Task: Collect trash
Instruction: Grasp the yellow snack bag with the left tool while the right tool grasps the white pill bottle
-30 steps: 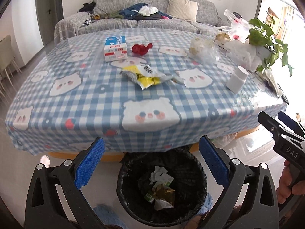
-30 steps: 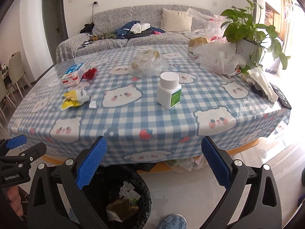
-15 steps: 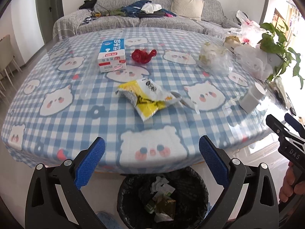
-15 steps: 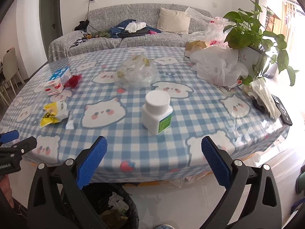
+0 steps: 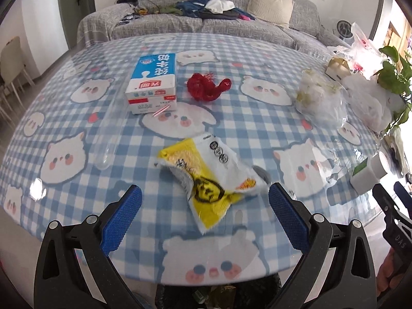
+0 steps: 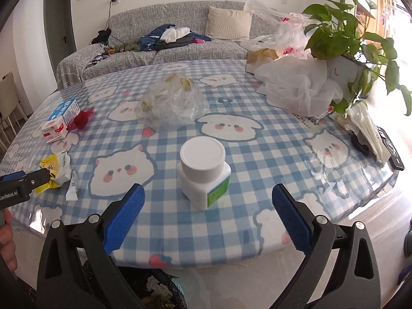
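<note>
A crumpled yellow and white snack wrapper (image 5: 213, 180) lies on the checked tablecloth, just ahead of my open left gripper (image 5: 204, 211), which holds nothing. In the right wrist view a white pill bottle (image 6: 203, 172) with a green label stands upright in front of my open, empty right gripper (image 6: 207, 211). Farther back lie a blue and white milk carton (image 5: 153, 82), a red crumpled scrap (image 5: 206, 87) and a clear plastic bag (image 6: 172, 103). The black-lined trash bin (image 5: 216, 294) shows below the table's near edge.
A potted plant (image 6: 342, 36), white plastic bags (image 6: 296, 87) and a remote (image 6: 391, 149) crowd the table's right side. A clear tube (image 5: 109, 131) lies left of the wrapper. A grey sofa (image 5: 206, 23) with clothes stands behind the table, chairs at far left.
Both grippers have risen and moved forward over the table's edge. The wrapper and the bottle are now closer, and the bin has slipped mostly out of view below.
</note>
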### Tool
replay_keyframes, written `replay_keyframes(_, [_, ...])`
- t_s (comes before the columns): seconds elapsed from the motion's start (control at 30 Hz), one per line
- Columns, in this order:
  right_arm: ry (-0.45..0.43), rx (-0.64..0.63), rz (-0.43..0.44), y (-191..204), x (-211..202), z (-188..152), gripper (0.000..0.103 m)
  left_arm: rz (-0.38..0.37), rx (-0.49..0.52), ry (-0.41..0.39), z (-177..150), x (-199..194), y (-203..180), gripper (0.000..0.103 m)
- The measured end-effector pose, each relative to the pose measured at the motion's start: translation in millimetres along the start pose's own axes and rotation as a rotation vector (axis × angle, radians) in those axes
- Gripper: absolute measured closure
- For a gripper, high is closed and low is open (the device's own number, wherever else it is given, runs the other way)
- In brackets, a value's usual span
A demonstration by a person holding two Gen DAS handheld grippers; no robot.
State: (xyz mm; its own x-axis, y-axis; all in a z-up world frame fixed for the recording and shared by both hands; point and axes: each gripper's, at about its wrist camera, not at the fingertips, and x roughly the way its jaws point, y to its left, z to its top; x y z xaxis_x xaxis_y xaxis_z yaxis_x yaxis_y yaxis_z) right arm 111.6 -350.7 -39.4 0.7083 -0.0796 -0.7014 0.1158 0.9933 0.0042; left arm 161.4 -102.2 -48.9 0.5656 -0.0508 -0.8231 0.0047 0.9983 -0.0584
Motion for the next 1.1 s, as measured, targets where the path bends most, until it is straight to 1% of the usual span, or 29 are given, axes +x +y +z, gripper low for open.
replay_keyframes(0.17, [0.004,0.009,0.000,1.6,14.0,7.9,0.008,0.006,-0.011,0.020,11.0,18.2,2.6,0.007])
replay_keyframes(0.3, [0.016,0.020,-0.016,1.0,26.2,11.0,0.008,0.001,-0.012,0.035,13.0,32.7,1.2,0.012])
replay_keyframes(0.37, [0.026,0.027,-0.027,0.5,32.9,11.3,0.011,0.004,0.001,0.039,12.8,38.9,-2.1,0.018])
replay_keyframes(0.43, [0.045,0.037,-0.030,-0.2,41.7,12.6,0.014,0.017,0.021,0.058,11.4,44.3,-6.4,0.026])
replay_keyframes(0.47, [0.051,0.037,-0.031,0.6,44.6,12.7,0.017,0.026,0.029,0.053,11.9,44.2,-8.4,0.029])
replay_keyframes(0.5, [0.057,0.037,-0.031,1.0,48.1,13.4,0.019,0.030,0.037,0.049,12.0,44.1,-10.6,0.033])
replay_keyframes(0.53, [0.059,0.037,-0.031,1.6,49.7,13.2,0.022,0.034,0.042,0.053,12.0,44.1,-12.2,0.039])
replay_keyframes(0.57, [0.065,0.036,-0.031,2.1,52.7,13.7,0.026,0.042,0.050,0.055,11.8,43.1,-14.3,0.048])
replay_keyframes(0.6, [0.069,0.036,-0.033,2.4,54.2,14.0,0.028,0.047,0.056,0.057,11.7,42.8,-16.0,0.052])
replay_keyframes(0.67, [0.078,0.042,-0.032,1.4,57.6,14.2,0.036,0.035,0.054,0.063,10.9,41.0,-17.2,0.064])
replay_keyframes(0.7, [0.084,0.045,-0.035,0.8,59.3,14.1,0.038,0.023,0.050,0.062,10.9,40.1,-17.3,0.073])
replay_keyframes(0.73, [0.089,0.045,-0.036,0.4,60.5,14.1,0.042,0.015,0.048,0.062,10.5,39.2,-17.0,0.075])
replay_keyframes(0.8, [0.097,0.045,-0.028,-0.1,62.4,13.9,0.047,0.010,0.044,0.060,9.9,38.7,-17.0,0.082])
replay_keyframes(0.87, [0.098,0.038,-0.026,0.6,62.3,13.4,0.055,0.001,0.038,0.057,9.7,38.3,-17.1,0.085])
replay_keyframes(1.1, [0.093,0.040,-0.020,-0.3,59.3,12.7,0.055,-0.021,0.034,0.046,8.4,35.2,-16.1,0.090])
